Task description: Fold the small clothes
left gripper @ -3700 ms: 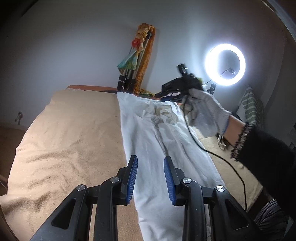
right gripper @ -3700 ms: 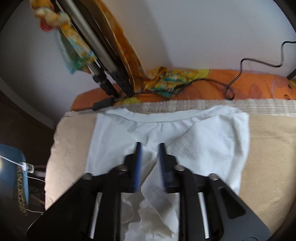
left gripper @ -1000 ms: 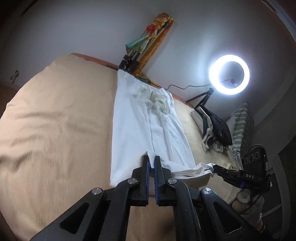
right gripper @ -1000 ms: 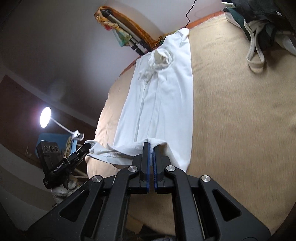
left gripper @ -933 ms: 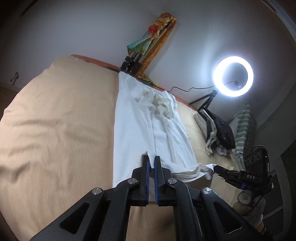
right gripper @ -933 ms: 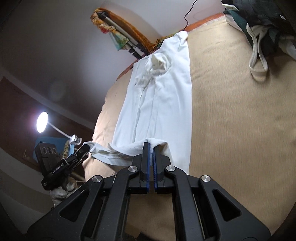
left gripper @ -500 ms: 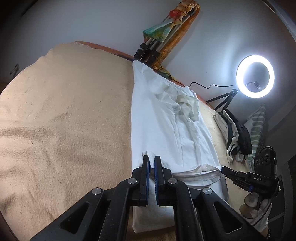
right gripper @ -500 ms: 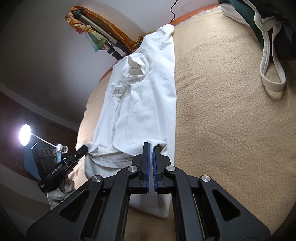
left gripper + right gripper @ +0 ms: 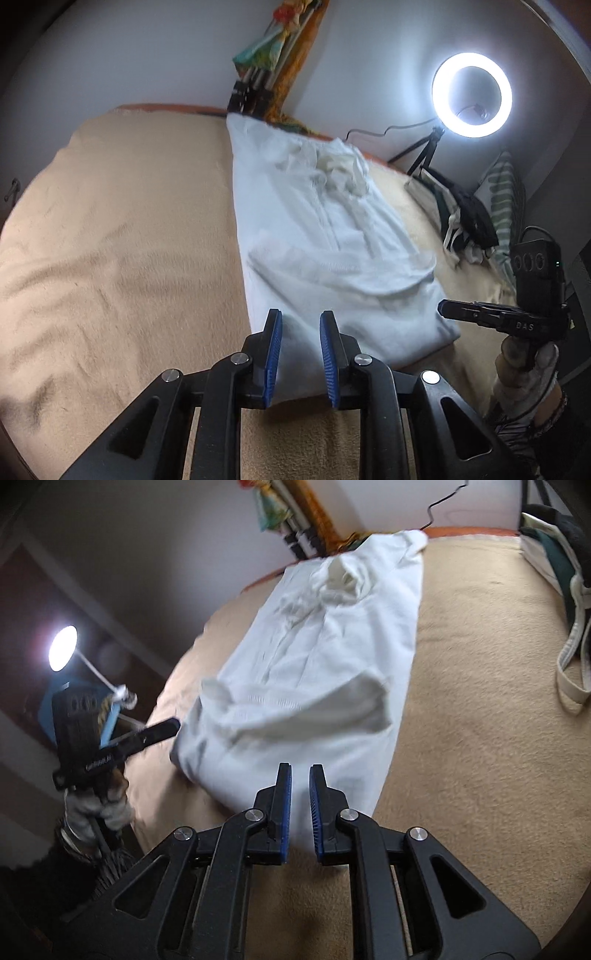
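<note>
A white garment (image 9: 314, 229) lies lengthwise on the tan bed cover (image 9: 122, 236), its near end folded up over the middle. It also shows in the right wrist view (image 9: 325, 657), with the folded hem loose and raised. My left gripper (image 9: 298, 317) is open and empty just above the garment's near left edge. My right gripper (image 9: 300, 771) is open and empty over the near right edge. Each gripper shows from the side in the other's view, the right (image 9: 480, 314) and the left (image 9: 147, 734).
A lit ring light (image 9: 472, 95) on a tripod stands at the back right. A folded tripod with coloured cloth (image 9: 266, 74) leans on the wall beyond the garment. Dark and striped clothes (image 9: 469, 221) are piled at the right. A lamp (image 9: 62, 653) glows at the left.
Both grippers carried the garment's near hem forward over its body, then opened and let it go. The folded end now rests on the garment, and both grippers have drawn back.
</note>
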`<state>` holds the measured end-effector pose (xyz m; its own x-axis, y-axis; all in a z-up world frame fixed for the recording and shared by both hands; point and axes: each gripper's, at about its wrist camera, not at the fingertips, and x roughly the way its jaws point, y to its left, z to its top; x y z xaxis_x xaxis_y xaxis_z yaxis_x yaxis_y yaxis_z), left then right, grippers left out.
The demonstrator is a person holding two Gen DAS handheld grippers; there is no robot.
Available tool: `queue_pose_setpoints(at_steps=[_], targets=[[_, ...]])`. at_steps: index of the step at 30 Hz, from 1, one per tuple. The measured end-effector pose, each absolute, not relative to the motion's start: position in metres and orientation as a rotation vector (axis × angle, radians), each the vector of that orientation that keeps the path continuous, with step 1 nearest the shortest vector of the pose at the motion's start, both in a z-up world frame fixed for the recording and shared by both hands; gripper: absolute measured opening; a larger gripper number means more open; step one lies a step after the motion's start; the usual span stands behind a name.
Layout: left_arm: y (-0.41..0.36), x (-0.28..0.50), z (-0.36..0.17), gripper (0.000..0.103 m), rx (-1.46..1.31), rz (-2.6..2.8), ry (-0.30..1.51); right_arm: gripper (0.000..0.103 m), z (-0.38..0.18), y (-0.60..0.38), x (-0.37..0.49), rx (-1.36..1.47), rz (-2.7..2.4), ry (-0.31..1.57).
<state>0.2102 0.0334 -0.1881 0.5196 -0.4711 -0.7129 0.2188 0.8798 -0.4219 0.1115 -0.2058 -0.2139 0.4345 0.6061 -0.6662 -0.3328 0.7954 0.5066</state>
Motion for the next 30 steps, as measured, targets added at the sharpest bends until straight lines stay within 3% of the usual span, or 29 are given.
queue_pose_setpoints(at_steps=[21, 25, 30], targets=[[0.035, 0.295, -0.186, 0.022, -0.266, -0.269, 0.910, 0.011, -0.203, -0.220, 0.169, 0.337, 0.321, 0.916], [0.042, 0.319, -0.171, 0.029, -0.272, -0.252, 0.871, 0.036, -0.182, -0.224, 0.187, 0.317, 0.308, 0.882], [0.046, 0.355, -0.161, 0.034, -0.229, -0.239, 0.847, 0.037, -0.158, -0.228, 0.223, 0.278, 0.283, 0.841]])
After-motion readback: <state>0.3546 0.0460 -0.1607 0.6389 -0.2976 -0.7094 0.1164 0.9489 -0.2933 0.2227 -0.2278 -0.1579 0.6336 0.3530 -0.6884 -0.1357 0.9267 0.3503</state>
